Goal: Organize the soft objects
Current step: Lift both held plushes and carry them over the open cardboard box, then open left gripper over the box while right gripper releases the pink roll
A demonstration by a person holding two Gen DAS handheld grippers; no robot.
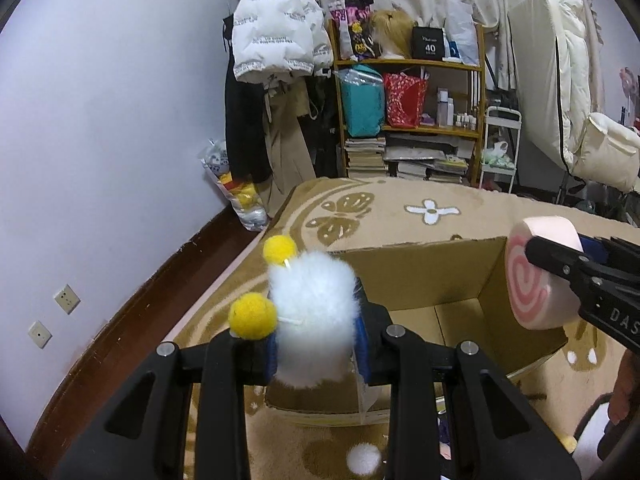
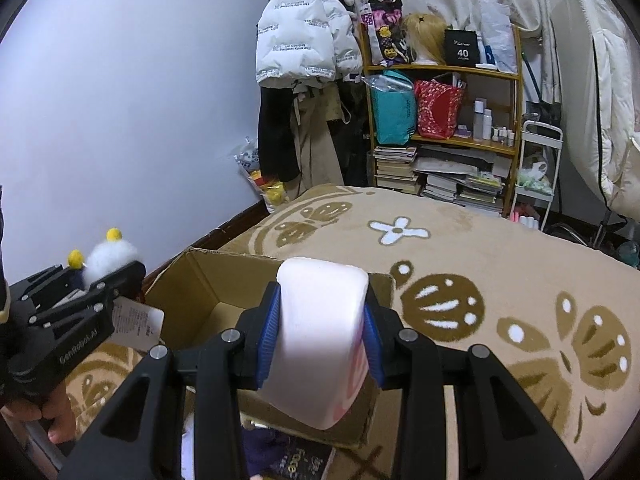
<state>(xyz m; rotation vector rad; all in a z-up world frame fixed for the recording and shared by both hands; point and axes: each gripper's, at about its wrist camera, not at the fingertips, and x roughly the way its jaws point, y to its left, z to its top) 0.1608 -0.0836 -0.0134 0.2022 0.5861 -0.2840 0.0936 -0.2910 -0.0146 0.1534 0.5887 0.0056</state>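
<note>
My left gripper (image 1: pixel 318 344) is shut on a white fluffy plush (image 1: pixel 314 312) with two yellow pom-poms (image 1: pixel 253 315), held above the near left edge of an open cardboard box (image 1: pixel 420 276). My right gripper (image 2: pixel 320 332) is shut on a pink swirl-roll cushion (image 2: pixel 320 340), held over the box (image 2: pixel 200 280). In the left wrist view the cushion (image 1: pixel 536 276) and right gripper (image 1: pixel 560 266) hang over the box's right side. In the right wrist view the left gripper (image 2: pixel 108 276) and plush (image 2: pixel 106 258) sit at the left.
The box stands on a beige rug with butterfly patterns (image 1: pixel 400 208). A white pom-pom (image 1: pixel 363 458) lies on the rug below the left gripper. A black booklet (image 2: pixel 296 464) lies in front of the box. A shelf of bags and books (image 1: pixel 408 120) and hanging coats stand behind.
</note>
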